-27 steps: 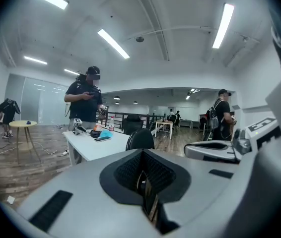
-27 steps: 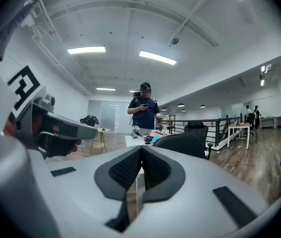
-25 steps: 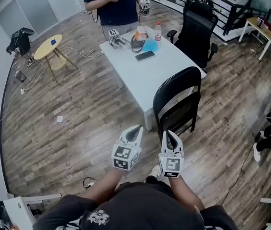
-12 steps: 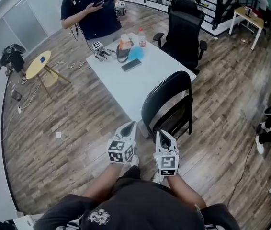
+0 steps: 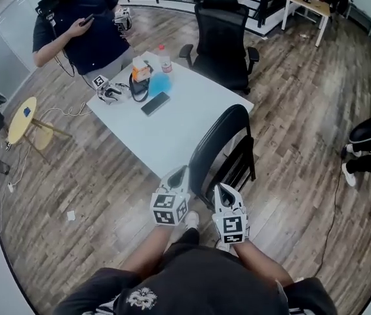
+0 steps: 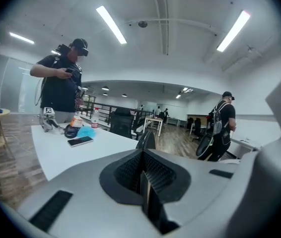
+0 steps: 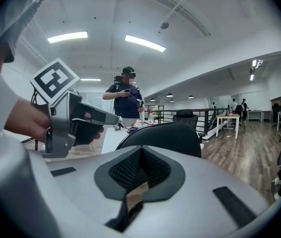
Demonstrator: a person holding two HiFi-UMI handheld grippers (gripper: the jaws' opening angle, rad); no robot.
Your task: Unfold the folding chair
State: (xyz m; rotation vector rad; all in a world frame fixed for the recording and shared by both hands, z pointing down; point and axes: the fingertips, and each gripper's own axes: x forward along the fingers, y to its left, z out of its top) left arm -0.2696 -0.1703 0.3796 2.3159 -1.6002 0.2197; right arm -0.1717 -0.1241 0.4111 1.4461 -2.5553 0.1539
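Grey and shut tight, my left gripper [image 5: 183,174] has its two jaws pressed together with nothing in them. My right gripper [image 5: 221,190] is the same: jaws together and empty. Both point forward, side by side, just in front of my legs.

Just past their tips stands the folding chair [image 5: 213,143]. It is black with a round back. It looks folded flat and stands upright on the wood floor [image 5: 107,176]. It is right beside the corner of the white table [image 5: 185,120]. My grippers are near the chair but not touching it.

I think the step now is reaching in to grab it. To do that well, I should open both jaws before I get to the chair, because shut jaws cannot pinch anything. One gripper could take the top of the back and hold it steady. The other could take the front edge of the seat and push it down and away. I should go slowly so the legs do not slide, and keep the chair from bumping the table.
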